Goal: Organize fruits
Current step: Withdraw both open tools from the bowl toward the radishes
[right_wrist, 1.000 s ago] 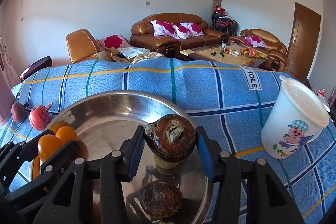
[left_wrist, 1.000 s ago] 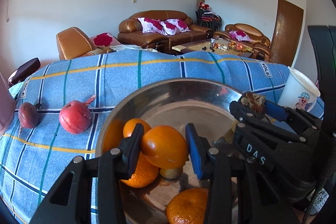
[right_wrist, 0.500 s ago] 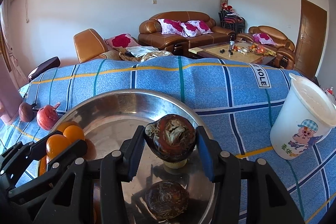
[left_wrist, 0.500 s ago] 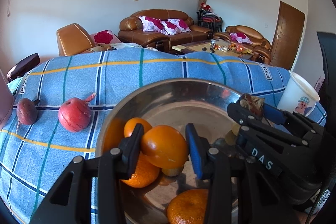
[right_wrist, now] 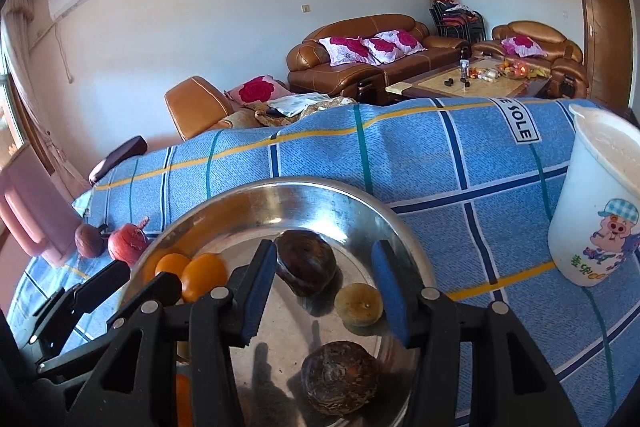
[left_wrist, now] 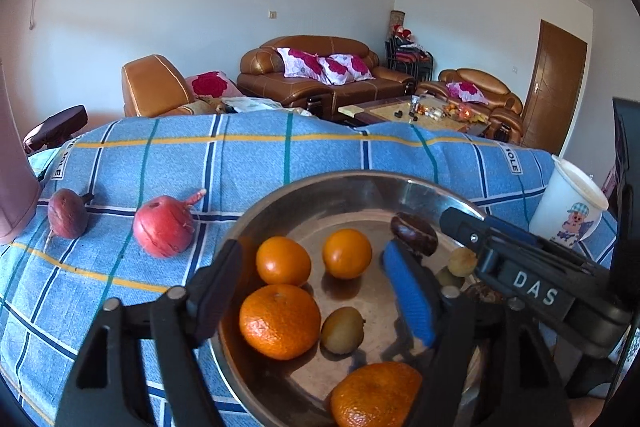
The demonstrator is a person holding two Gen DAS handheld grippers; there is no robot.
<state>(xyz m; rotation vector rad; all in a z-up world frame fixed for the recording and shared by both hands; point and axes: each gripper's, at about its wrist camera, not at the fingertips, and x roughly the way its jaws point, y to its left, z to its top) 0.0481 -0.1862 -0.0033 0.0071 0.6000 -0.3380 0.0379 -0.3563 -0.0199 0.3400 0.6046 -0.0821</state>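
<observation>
From my left tongs, I see the big shiny bowl (left_wrist: pixel 320 187) right under me. My left tongs (left_wrist: pixel 320 291) have just been opening, and now they stand wide apart with nothing squeezed in them. The orange (left_wrist: pixel 346 253) I was carrying sits in the bowl, in the space between my tips but not touching them. A second orange (left_wrist: pixel 283 260) lies just beside it, and a big orange (left_wrist: pixel 280 321) sits nearer to me. A little green fruit (left_wrist: pixel 343 329) rests beside the big orange. Outside the bowl, on the blue cloth (left_wrist: pixel 248 163), a red fruit (left_wrist: pixel 163 226) waits near the rim, and a dark purple one (left_wrist: pixel 67 213) lies farther out from the bowl.

From my right tongs, I see the same bowl from its other side. My right tongs (right_wrist: pixel 322 293) have just been opening too, and the tips stand apart. The dark brown fruit (right_wrist: pixel 306 262) lies in the bowl; it seems to lean on one tip, and the other tip is clear of it. A round yellow-green fruit (right_wrist: pixel 358 305) is just beside it, and another brown fruit (right_wrist: pixel 340 383) is nearer to me. A white cup (right_wrist: pixel 596 211) stands well away from the bowl.

To do this well, I think I should lift both tongs straight up, slowly, so I don't bump any fruit and make it roll. Then the red fruit looks like a good next pick.
</observation>
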